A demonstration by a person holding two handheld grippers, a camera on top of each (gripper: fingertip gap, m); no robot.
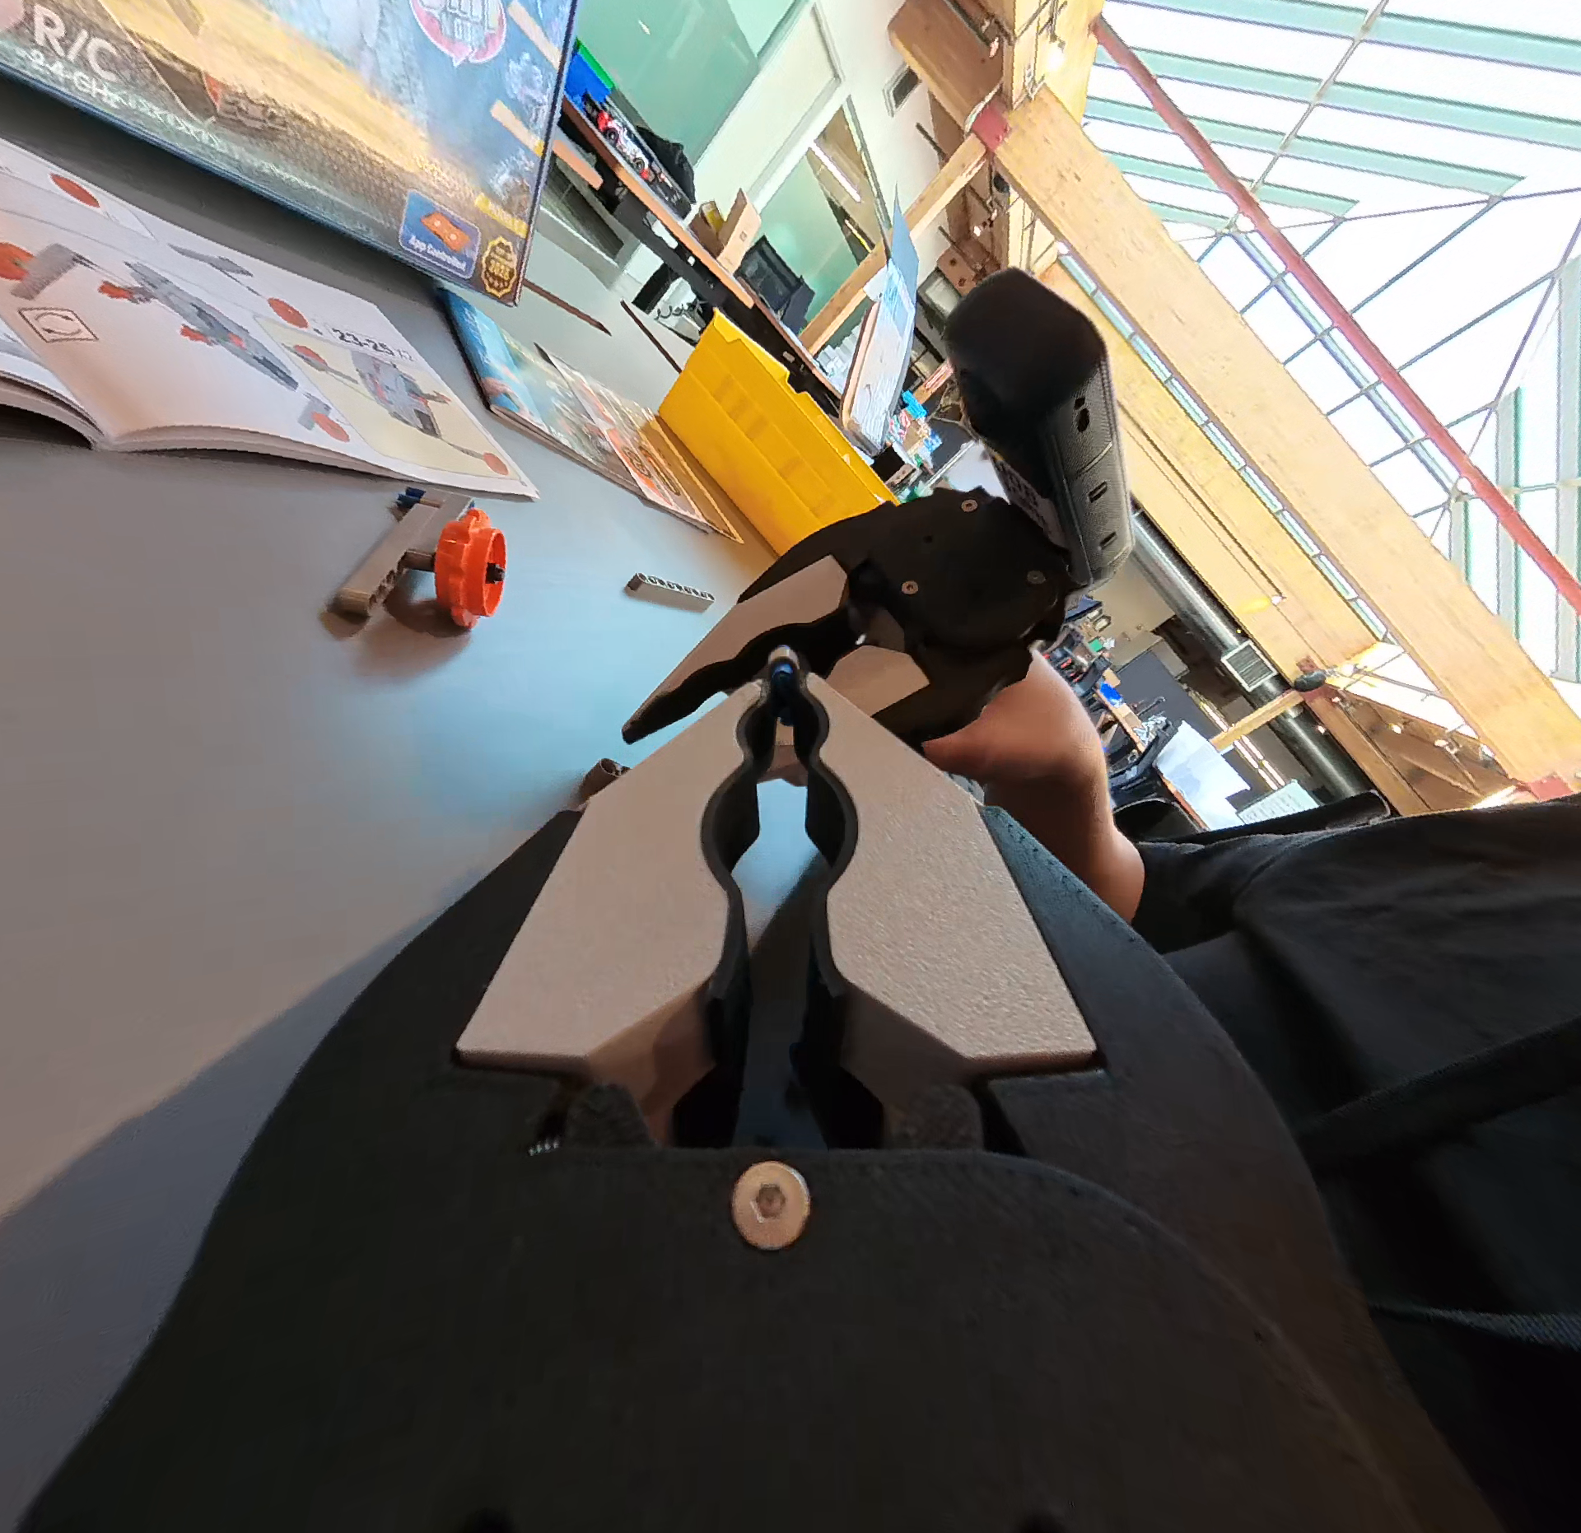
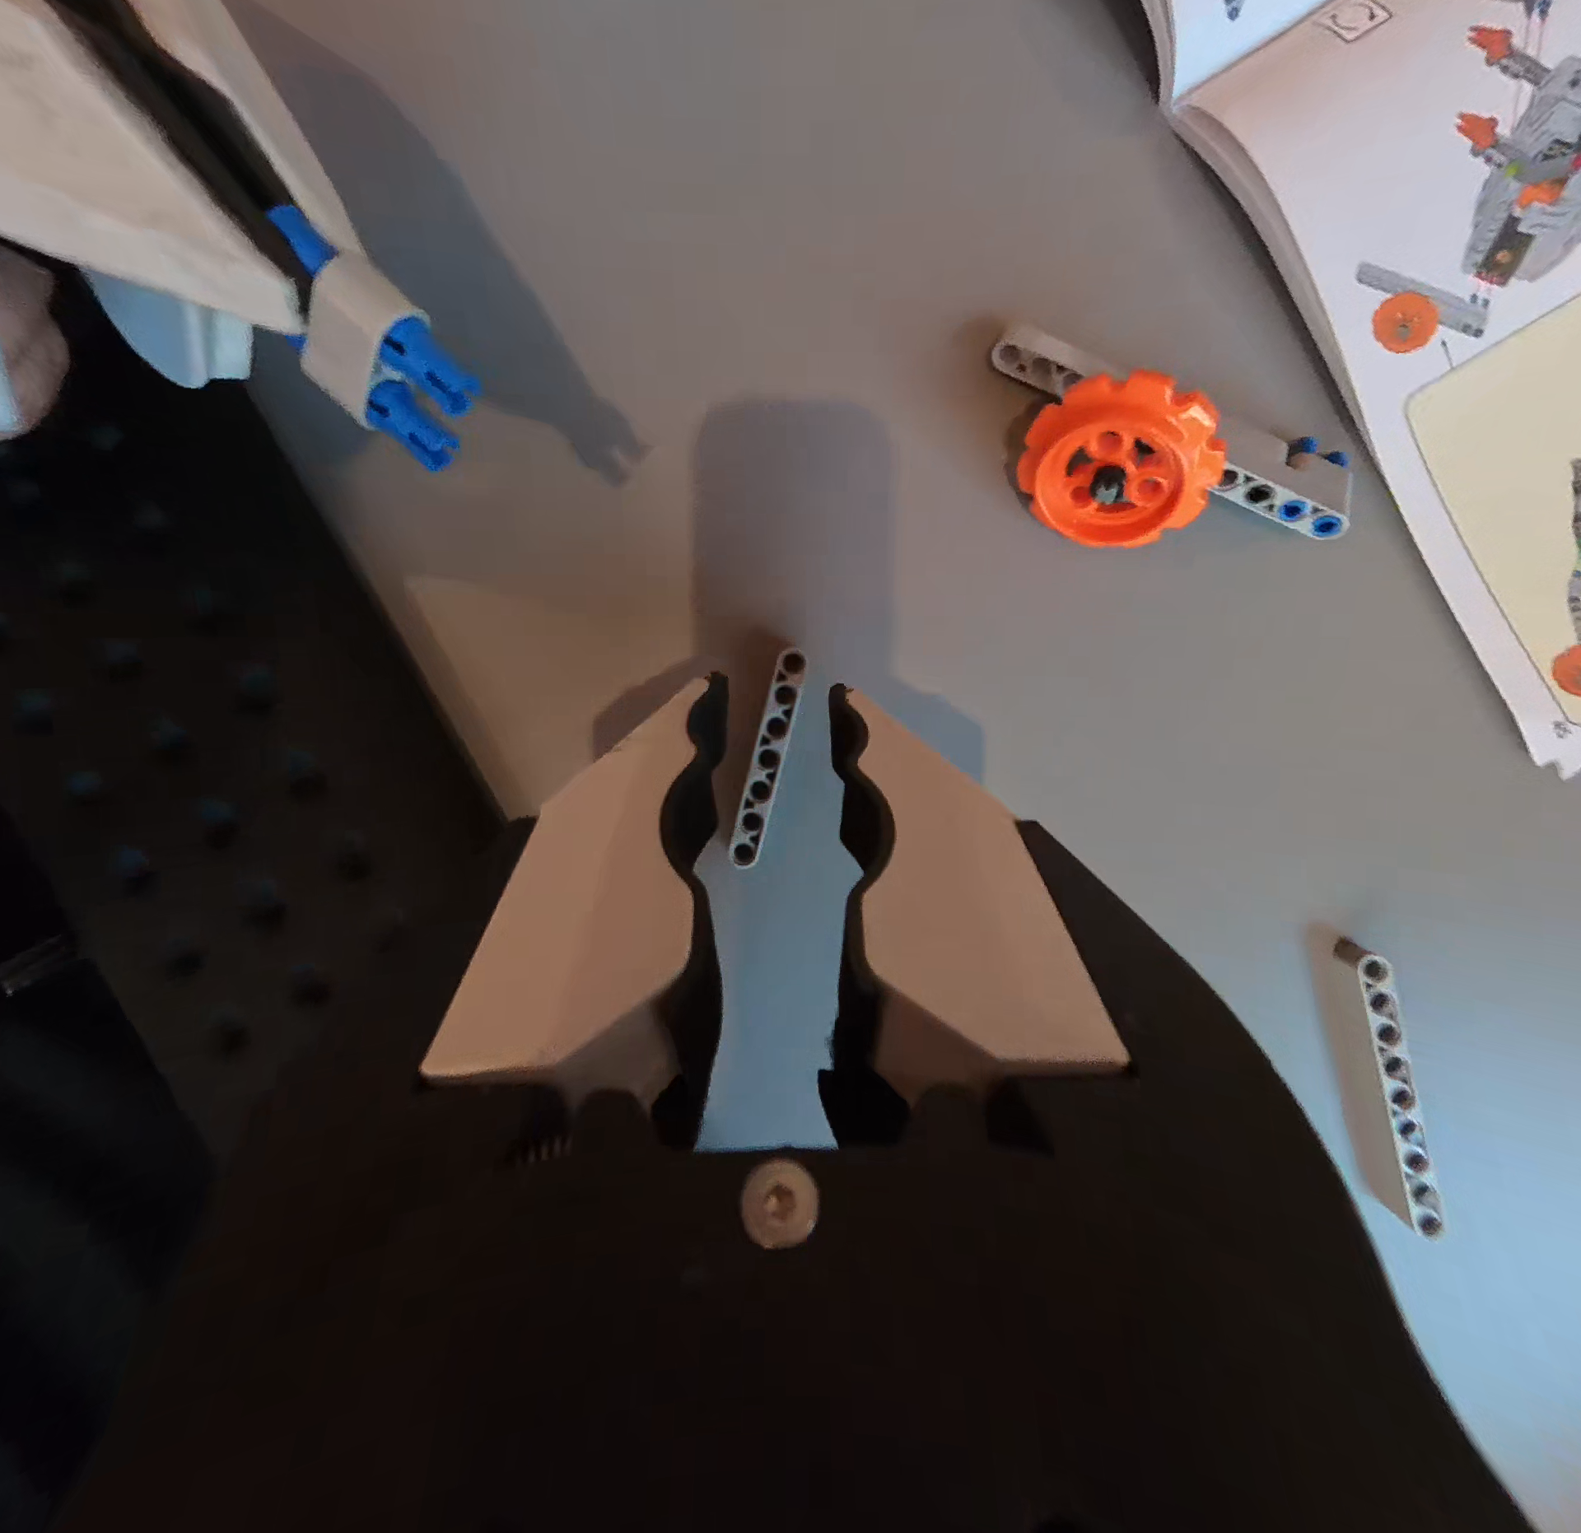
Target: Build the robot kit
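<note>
My left gripper (image 1: 783,701) is shut on a small grey connector with blue pins (image 1: 783,666) and holds it above the grey table (image 1: 214,765). The right wrist view shows this connector (image 2: 385,363) at the upper left, pins pointing out of the left gripper's tips. My right gripper (image 2: 774,688) is open and points down at the table. A thin grey holed beam (image 2: 766,761) lies flat between its fingers, apart from both pads. The right gripper (image 1: 676,705), held by a hand, sits just beyond my left fingertips in the left wrist view.
An orange wheel (image 2: 1112,457) on a grey beam (image 2: 1283,495) lies right of the right gripper; the wheel also shows in the left wrist view (image 1: 470,566). Another loose beam (image 2: 1390,1090) lies nearer right. An open instruction booklet (image 1: 214,337), a toy box (image 1: 299,80) and a yellow bin (image 1: 761,440) stand farther off. The grippers' ends are close to 10 cm from one another.
</note>
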